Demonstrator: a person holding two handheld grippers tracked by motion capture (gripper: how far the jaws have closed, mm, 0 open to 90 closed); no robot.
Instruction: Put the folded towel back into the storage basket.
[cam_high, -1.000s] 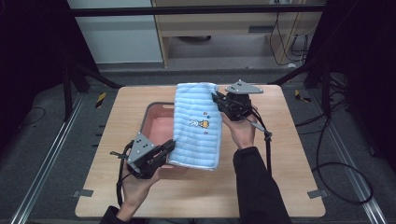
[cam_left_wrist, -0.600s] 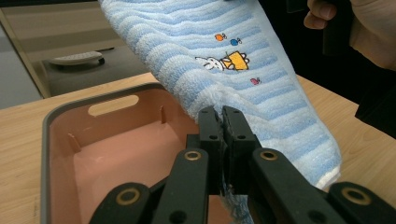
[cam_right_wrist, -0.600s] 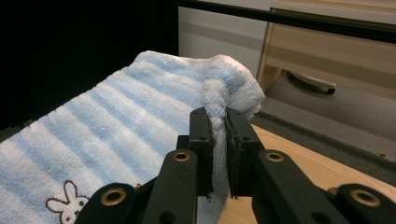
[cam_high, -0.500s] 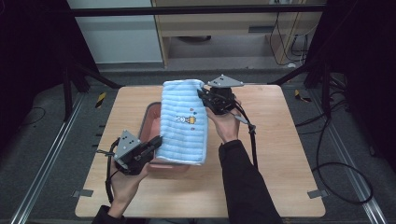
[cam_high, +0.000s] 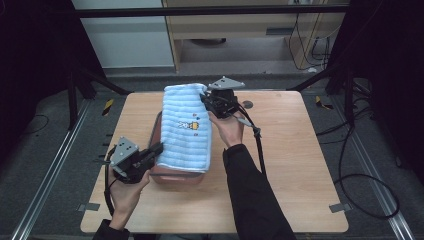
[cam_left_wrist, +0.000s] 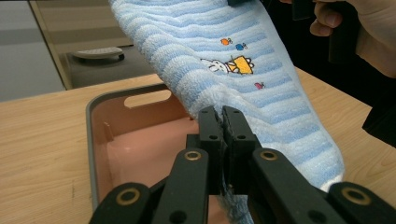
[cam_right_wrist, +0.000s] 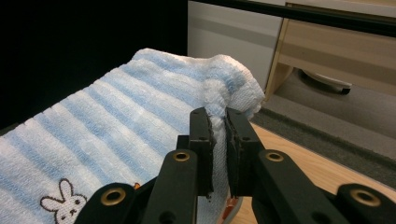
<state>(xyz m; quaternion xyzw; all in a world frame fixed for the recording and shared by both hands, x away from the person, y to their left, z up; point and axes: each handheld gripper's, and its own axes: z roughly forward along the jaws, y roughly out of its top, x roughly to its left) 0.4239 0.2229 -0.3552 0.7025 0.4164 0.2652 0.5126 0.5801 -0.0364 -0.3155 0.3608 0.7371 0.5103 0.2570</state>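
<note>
A blue and white striped towel (cam_high: 185, 127) with a small rabbit picture hangs stretched between both grippers over a pink bin (cam_high: 159, 131). My left gripper (cam_high: 159, 149) is shut on the towel's near edge, at the bin's left front. In the left gripper view its jaws (cam_left_wrist: 222, 116) pinch the towel (cam_left_wrist: 243, 70) above the pink bin (cam_left_wrist: 135, 140). My right gripper (cam_high: 205, 100) is shut on the towel's far edge, at the back of the table. In the right gripper view the jaws (cam_right_wrist: 218, 121) clamp a bunched fold of the towel (cam_right_wrist: 140, 116).
The wooden table (cam_high: 300, 165) has bare room to the right and front of the bin. Cables (cam_high: 257, 140) trail from the right gripper along the forearm. A cabinet (cam_high: 240, 30) and dark frame bars stand beyond the table's far edge.
Both grippers have carried the towel leftward, from the bin's right side to over the bin. The left gripper has shifted further left, and the right has followed along the back.
</note>
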